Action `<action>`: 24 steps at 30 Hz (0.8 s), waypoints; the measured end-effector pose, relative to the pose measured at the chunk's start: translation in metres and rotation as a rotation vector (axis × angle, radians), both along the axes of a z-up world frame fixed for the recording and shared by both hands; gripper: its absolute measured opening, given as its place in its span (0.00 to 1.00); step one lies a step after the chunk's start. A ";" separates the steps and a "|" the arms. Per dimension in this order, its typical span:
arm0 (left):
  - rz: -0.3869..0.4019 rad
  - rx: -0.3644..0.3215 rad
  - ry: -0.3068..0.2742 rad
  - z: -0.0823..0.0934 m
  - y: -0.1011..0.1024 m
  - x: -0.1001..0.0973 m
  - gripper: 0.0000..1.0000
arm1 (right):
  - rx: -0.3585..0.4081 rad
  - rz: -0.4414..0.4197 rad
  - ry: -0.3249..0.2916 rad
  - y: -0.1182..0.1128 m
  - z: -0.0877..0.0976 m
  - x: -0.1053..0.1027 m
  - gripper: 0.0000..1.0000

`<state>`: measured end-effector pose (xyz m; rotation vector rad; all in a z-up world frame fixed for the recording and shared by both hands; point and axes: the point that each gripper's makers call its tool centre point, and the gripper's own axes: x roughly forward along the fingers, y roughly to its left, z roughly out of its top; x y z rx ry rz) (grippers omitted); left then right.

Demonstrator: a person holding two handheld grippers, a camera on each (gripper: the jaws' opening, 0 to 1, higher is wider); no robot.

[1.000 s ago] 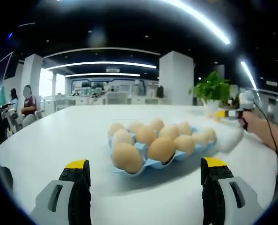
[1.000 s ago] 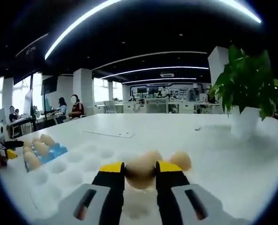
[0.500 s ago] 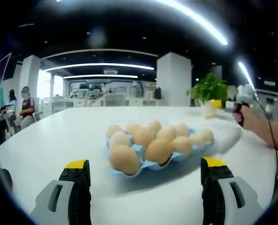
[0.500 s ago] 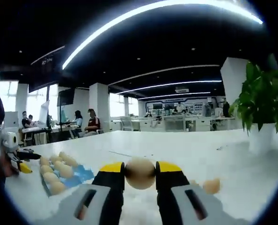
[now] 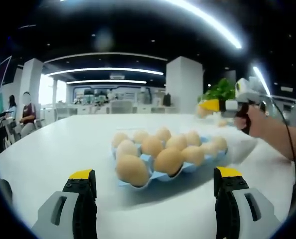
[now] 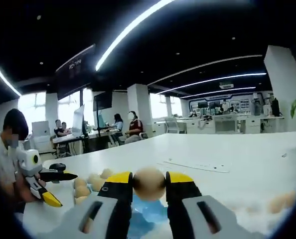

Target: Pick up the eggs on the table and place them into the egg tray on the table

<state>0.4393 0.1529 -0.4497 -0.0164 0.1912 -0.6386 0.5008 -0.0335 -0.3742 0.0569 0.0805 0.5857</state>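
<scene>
My right gripper [image 6: 149, 185] pinches an egg [image 6: 149, 183] above the blue egg tray [image 5: 160, 174]; my left gripper [image 5: 155, 185] hangs wide open and empty, near the tray's front edge on the table [image 5: 63, 144].

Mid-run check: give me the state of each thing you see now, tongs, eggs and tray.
Right tongs: shut on an egg, held up off the table.
Held egg: clamped between the tips, intact.
Left tongs: open, empty, facing the tray.
Egg tray: flat on the table, near cups filled.
Tray eggs: seated in cups, whole.
</scene>
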 end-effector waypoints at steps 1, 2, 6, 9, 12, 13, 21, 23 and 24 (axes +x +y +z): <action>0.000 0.000 0.000 0.000 0.000 0.000 1.00 | -0.004 0.007 0.006 0.003 -0.002 0.001 0.27; 0.000 0.000 0.001 0.000 0.000 0.000 1.00 | -0.004 0.022 0.017 0.007 -0.005 0.001 0.27; -0.002 -0.001 0.001 -0.002 -0.001 0.000 1.00 | -0.025 0.054 0.045 0.018 -0.016 0.004 0.27; -0.001 0.000 0.001 -0.002 -0.001 0.000 1.00 | -0.057 0.071 0.063 0.025 -0.026 0.008 0.27; -0.001 0.002 0.002 -0.003 -0.001 0.000 1.00 | -0.072 0.086 0.082 0.034 -0.037 0.006 0.27; -0.001 0.002 0.003 -0.004 -0.001 0.000 1.00 | -0.080 0.083 0.085 0.033 -0.040 0.006 0.27; 0.000 0.007 0.004 -0.005 -0.002 -0.001 1.00 | -0.116 0.083 0.117 0.034 -0.048 0.008 0.27; 0.001 0.008 0.004 -0.005 -0.003 -0.001 1.00 | -0.103 0.088 0.126 0.034 -0.048 0.009 0.27; 0.002 0.009 0.004 -0.006 -0.003 -0.001 1.00 | -0.097 0.090 0.130 0.034 -0.048 0.009 0.27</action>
